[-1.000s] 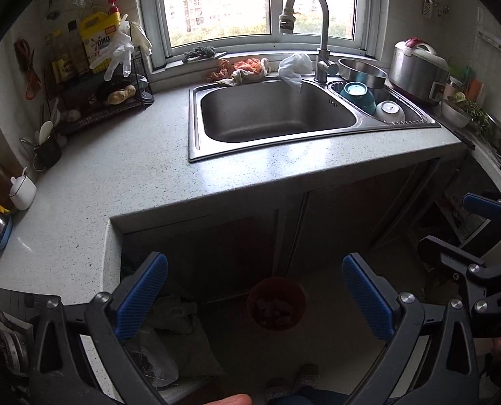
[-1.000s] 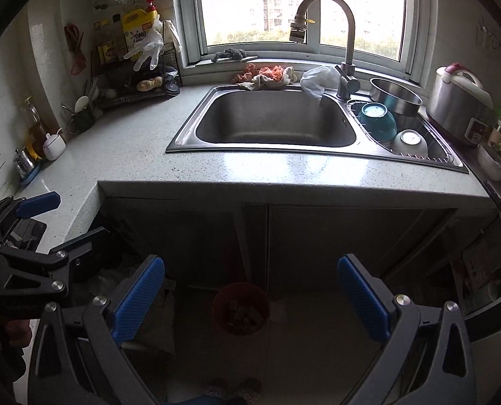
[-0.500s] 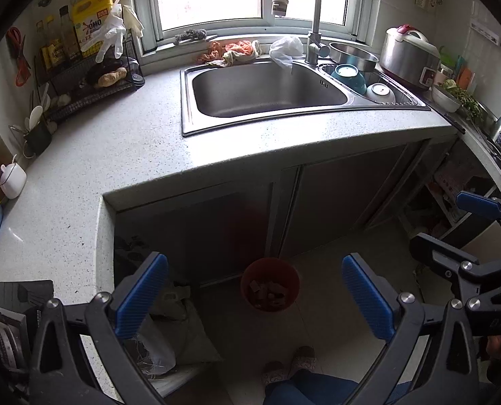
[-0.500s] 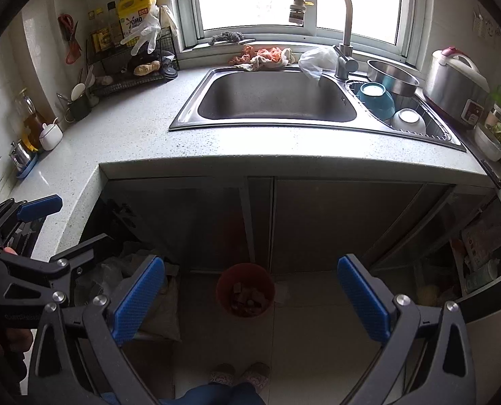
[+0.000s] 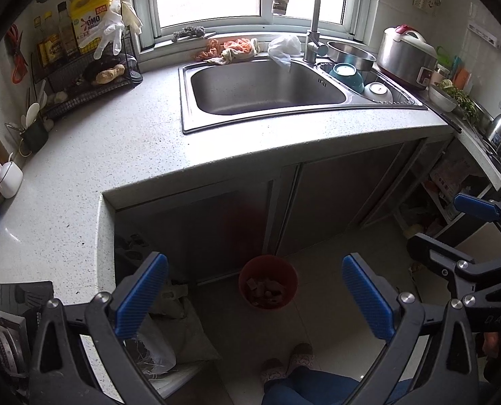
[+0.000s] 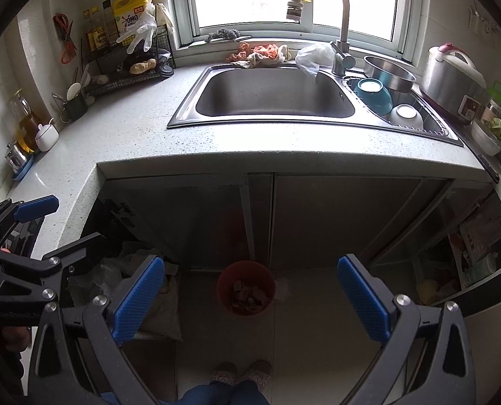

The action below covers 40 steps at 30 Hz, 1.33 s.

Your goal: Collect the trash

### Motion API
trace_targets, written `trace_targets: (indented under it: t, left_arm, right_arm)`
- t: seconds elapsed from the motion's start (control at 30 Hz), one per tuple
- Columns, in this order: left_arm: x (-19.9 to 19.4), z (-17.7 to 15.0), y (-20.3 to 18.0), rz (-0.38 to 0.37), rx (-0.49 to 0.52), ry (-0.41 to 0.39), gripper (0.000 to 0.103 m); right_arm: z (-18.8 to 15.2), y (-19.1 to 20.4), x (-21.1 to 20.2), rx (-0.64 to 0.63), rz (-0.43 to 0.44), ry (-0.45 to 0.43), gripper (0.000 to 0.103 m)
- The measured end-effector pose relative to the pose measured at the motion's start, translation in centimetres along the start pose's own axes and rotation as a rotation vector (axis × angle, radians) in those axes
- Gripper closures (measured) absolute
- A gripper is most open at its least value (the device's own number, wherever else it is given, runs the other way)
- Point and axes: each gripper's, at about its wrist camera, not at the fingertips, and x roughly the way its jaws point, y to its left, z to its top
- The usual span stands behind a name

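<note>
A red bin [image 5: 268,281] with scraps inside stands on the floor before the sink cabinet; it also shows in the right wrist view [image 6: 246,287]. A crumpled white plastic bag [image 5: 282,49] hangs at the tap base, also in the right wrist view [image 6: 312,55]. Orange and beige rags [image 5: 231,49] lie behind the sink. My left gripper [image 5: 255,297] is open and empty, high above the floor. My right gripper [image 6: 250,295] is open and empty, beside it; it also shows in the left wrist view [image 5: 453,233].
A steel sink [image 5: 264,91] is set in the speckled counter [image 5: 98,155]. Bowls [image 5: 346,74] and a rice cooker [image 5: 405,57] stand to the right. A wire rack [image 5: 81,81] with bottles and gloves stands at the left. Bags [image 5: 172,330] lie under the counter's left part.
Both grippers have risen and pulled back from the counter, so the sink and bin look farther away. Both stay open and empty.
</note>
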Motion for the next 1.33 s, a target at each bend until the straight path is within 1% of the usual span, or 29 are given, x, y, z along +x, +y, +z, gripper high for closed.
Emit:
trace_targets:
  t: [0.87, 1.33]
  left_arm:
    - [-0.48, -0.65, -0.21, -0.001, -0.001, 0.003, 0.001]
    - [-0.43, -0.86, -0.49, -0.025, -0.002, 0.012, 0.001]
  right_arm:
    - [-0.21, -0.35, -0.19, 0.010, 0.008, 0.007, 0.001]
    - [-0.50, -0.39, -0.27, 0.016, 0.000, 0.015, 0.001]
